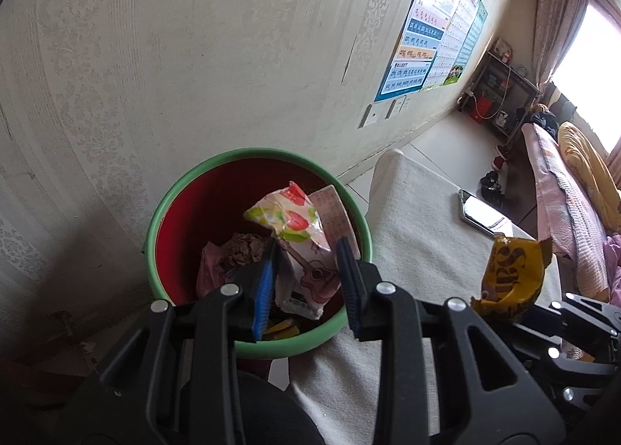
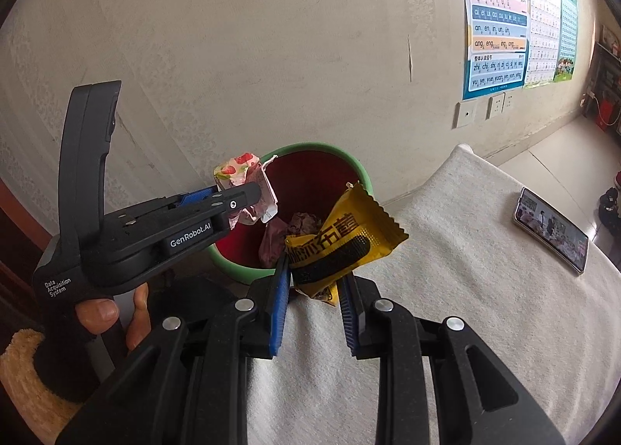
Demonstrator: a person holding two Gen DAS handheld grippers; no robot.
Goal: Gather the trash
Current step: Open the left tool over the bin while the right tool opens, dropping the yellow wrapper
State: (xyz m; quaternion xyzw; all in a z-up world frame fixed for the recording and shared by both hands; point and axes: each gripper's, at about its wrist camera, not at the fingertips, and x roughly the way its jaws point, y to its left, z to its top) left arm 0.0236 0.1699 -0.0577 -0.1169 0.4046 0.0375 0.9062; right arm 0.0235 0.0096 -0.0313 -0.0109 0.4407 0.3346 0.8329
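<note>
A red bin with a green rim (image 1: pixel 174 193) (image 2: pixel 361 177) stands by the wall beside the white-clothed table. My left gripper (image 1: pixel 306 251) (image 2: pixel 248 193) is over the bin with its jaws apart around a pink and white strawberry wrapper (image 1: pixel 295 220) (image 2: pixel 236 169); whether the pads grip it is unclear. Crumpled trash (image 1: pixel 240 251) lies inside the bin. My right gripper (image 2: pixel 314 274) is shut on a yellow snack wrapper (image 2: pixel 341 243) (image 1: pixel 508 278), held above the table edge next to the bin.
A phone (image 2: pixel 551 231) (image 1: pixel 481 212) lies on the white tablecloth (image 2: pixel 446 309). The wall behind carries posters (image 2: pixel 500 18) and sockets (image 2: pixel 465 113). A bed (image 1: pixel 562 193) and a shelf (image 1: pixel 500 96) show far right.
</note>
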